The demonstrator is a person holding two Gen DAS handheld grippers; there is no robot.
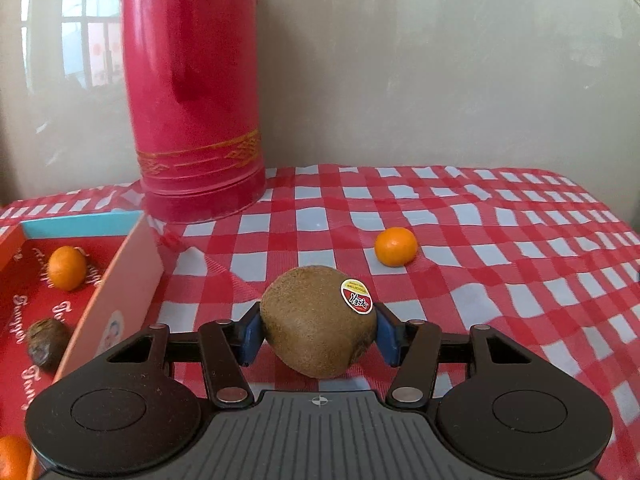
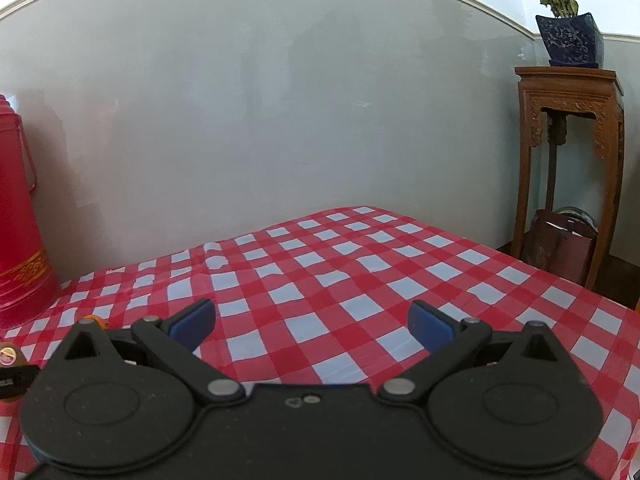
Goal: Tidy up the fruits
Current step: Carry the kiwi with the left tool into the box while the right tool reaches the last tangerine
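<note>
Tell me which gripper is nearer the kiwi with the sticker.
Left. The left gripper has its blue pads pressed on both sides of the kiwi. The right gripper is open above bare checkered cloth, with nothing between its fingers.

Grey wall (image 2: pixel 280 100); carved wooden stand (image 2: pixel 572 152) bearing potted plant (image 2: pixel 568 28).

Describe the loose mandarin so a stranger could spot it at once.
Start at the tall red flask at the back of the checked cloth. Ahead and to its right one mandarin lies alone on the cloth. The other mandarins sit inside the red box on the left.
</note>
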